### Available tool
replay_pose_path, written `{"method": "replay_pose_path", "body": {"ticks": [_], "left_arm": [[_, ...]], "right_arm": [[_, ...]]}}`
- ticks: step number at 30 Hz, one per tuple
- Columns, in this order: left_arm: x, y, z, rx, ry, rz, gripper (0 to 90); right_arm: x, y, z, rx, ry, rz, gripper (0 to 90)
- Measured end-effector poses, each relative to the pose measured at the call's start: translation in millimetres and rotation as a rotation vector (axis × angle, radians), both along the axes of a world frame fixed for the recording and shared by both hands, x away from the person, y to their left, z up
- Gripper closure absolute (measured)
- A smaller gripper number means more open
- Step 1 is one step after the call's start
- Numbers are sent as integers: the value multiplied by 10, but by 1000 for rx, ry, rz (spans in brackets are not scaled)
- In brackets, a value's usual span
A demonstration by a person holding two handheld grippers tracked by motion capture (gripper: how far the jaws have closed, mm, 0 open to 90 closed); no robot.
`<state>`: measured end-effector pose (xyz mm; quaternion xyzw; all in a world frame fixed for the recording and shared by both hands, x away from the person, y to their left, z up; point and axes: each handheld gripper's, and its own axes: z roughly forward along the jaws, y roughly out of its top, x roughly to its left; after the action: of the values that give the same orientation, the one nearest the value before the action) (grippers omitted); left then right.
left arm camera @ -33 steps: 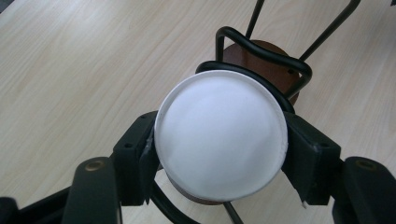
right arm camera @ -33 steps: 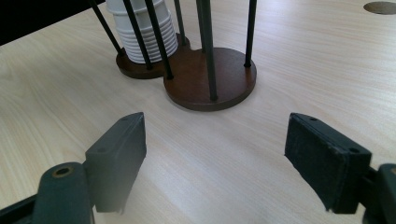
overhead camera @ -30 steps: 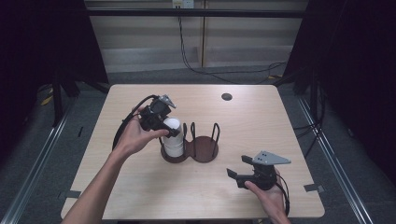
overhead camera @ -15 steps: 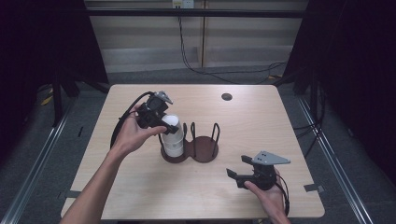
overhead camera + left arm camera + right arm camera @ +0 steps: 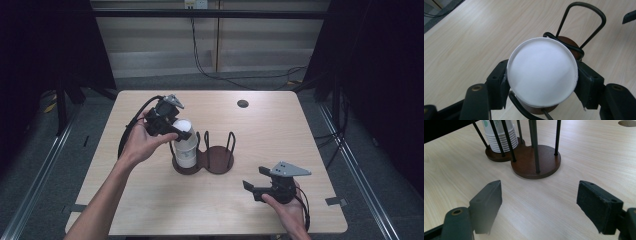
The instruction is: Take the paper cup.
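Left hand-held gripper [image 5: 541, 82] clamps the top of the white cup stack [image 5: 184, 145], seated in the holder [image 5: 218, 161] at table [image 5: 300, 135] centre. Right hand-held gripper [image 5: 254, 181] rests wide, empty, near the front edge.

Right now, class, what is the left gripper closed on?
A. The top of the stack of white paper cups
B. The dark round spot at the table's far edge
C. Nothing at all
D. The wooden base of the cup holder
A: in the left gripper view the left gripper's pads press both sides of the top of the white cup stack standing in the cup holder.
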<state>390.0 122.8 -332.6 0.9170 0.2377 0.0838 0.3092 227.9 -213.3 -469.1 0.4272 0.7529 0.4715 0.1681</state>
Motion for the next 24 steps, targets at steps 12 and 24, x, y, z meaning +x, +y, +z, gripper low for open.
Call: {"method": "replay_pose_path", "body": {"ticks": [12, 24], "left_arm": [[-72, 50, 132, -47, -34, 11, 372], [-123, 127, 241, -100, -76, 18, 373]], "right_arm": [[4, 9, -3, 1, 0, 1, 199], [5, 4, -1, -1, -5, 3, 198]]}}
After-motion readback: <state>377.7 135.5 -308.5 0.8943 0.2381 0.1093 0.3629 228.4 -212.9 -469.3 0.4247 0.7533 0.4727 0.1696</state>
